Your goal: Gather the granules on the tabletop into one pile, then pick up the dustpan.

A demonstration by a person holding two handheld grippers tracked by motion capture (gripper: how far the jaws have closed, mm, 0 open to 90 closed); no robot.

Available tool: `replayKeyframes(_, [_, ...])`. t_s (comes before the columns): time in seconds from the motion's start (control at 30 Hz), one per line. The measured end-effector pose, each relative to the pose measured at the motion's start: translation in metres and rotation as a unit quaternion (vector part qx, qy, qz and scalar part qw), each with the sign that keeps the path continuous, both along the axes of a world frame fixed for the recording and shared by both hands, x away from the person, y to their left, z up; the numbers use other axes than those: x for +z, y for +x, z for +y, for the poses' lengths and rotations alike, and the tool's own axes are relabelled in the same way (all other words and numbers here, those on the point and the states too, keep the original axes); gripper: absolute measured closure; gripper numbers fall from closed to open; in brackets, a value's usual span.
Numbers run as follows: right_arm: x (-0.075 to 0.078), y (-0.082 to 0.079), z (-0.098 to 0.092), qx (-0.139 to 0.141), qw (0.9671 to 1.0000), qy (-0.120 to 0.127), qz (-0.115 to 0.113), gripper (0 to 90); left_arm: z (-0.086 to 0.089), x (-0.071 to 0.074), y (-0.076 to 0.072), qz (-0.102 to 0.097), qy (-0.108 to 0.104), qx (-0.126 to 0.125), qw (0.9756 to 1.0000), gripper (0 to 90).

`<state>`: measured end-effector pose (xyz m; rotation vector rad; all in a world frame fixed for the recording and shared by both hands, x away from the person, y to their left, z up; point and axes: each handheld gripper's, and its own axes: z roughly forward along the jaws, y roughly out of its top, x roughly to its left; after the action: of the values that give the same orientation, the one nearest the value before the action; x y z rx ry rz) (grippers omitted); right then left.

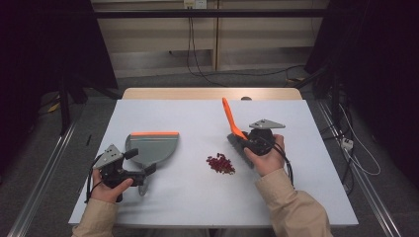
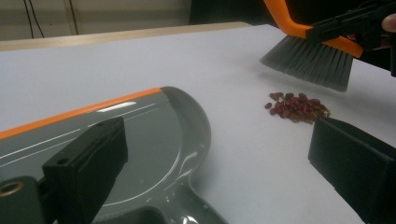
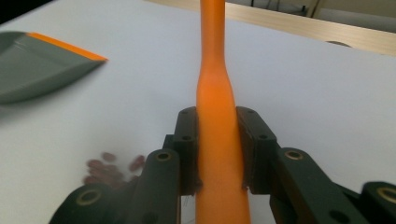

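The right gripper (image 3: 217, 154) is clamped on the brush (image 3: 215, 93) by its smooth orange handle, while the left gripper view adds its grey bristles hanging just above the table (image 2: 140, 60) beside a small heap of dark red beans (image 2: 298, 106). The left gripper (image 2: 219, 163) stands wide open, holding nothing, over the handle end of the glossy grey, orange-edged dustpan (image 2: 154, 135), which lies flat left of the beans.
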<state>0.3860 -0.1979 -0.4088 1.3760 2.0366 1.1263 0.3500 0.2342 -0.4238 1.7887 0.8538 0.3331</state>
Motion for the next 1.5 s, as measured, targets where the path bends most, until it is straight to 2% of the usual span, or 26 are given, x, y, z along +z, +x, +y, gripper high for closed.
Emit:
replayKeyframes(0.1, [-0.006,-0.001,-0.009,-0.001,0.9999,-0.008,0.01,71.5,0.0,0.001,-0.001,0.002,-0.002,0.001,1.0,4.6])
replayKeyframes(0.17, [-0.009,-0.002,-0.013,0.002,0.9996,-0.023,0.018,71.4,-0.001,0.001,-0.001,0.001,-0.001,0.005,1.0,4.6])
replayKeyframes(0.2, [-0.01,-0.002,-0.014,0.002,0.9996,-0.023,0.016,71.4,-0.001,0.002,-0.001,0.002,-0.003,0.006,1.0,4.6])
replayKeyframes(0.33, [-0.008,-0.004,-0.016,0.014,0.9991,-0.022,0.034,70.2,-0.001,0.002,-0.002,0.0,0.005,0.009,1.0,4.6])
replayKeyframes(0.4, [-0.007,-0.004,-0.016,0.013,0.9989,-0.01,0.044,67.3,-0.001,0.001,-0.002,0.003,0.011,0.011,0.9999,4.6])
replayKeyframes(0.47, [-0.007,-0.004,-0.016,0.011,0.9979,-0.029,0.057,63.0,-0.001,0.001,-0.003,0.006,0.021,0.013,0.9997,4.6])
replayKeyframes(0.53, [-0.007,-0.003,-0.017,0.013,0.9968,-0.026,0.074,60.2,-0.001,0.001,-0.005,0.01,0.034,0.018,0.9992,4.6])
replayKeyframes(0.57, [-0.006,-0.003,-0.017,0.013,0.9964,-0.03,0.078,61.2,-0.001,0.0,-0.006,0.008,0.042,0.022,0.9989,4.6])
replayKeyframes(0.63, [-0.004,-0.004,-0.017,0.015,0.9961,-0.029,0.082,69.3,-0.001,-0.001,-0.009,0.017,0.051,0.029,0.9981,4.6])
replayKeyframes(0.7, [-0.003,-0.005,-0.017,0.023,0.9958,-0.037,0.081,70.6,0.0,-0.003,-0.012,0.026,0.057,0.041,0.9972,4.8])
replayKeyframes(0.73, [-0.003,-0.005,-0.017,0.023,0.9959,-0.038,0.079,70.8,0.0,-0.004,-0.013,0.031,0.068,0.048,0.996,5.2])
replayKeyframes(0.8, [-0.003,-0.006,-0.017,0.026,0.9957,-0.042,0.078,71.0,-0.001,-0.006,-0.016,0.044,0.076,0.058,0.9944,5.4])
replayKeyframes(0.97, [-0.005,-0.009,-0.021,0.017,0.9965,-0.032,0.076,71.2,-0.005,-0.008,-0.02,0.066,0.098,0.064,0.9909,5.9])
replayKeyframes(1.07, [-0.006,-0.011,-0.024,0.018,0.997,-0.023,0.072,71.2,-0.006,-0.01,-0.021,0.069,0.101,0.069,0.99,6.1])
replayKeyframes(1.23, [-0.006,-0.012,-0.024,0.017,0.9973,-0.026,0.067,71.3,-0.003,-0.012,-0.022,0.073,0.105,0.087,0.988,7.2])
replayKeyframes(1.37, [-0.006,-0.012,-0.021,0.02,0.9973,-0.029,0.065,71.3,-0.001,-0.012,-0.023,0.082,0.121,0.099,0.9843,8.2])
replayKeyframes(1.5, [-0.006,-0.012,-0.02,0.018,0.9976,-0.027,0.061,71.3,-0.002,-0.014,-0.022,0.093,0.12,0.108,0.9825,10.4])
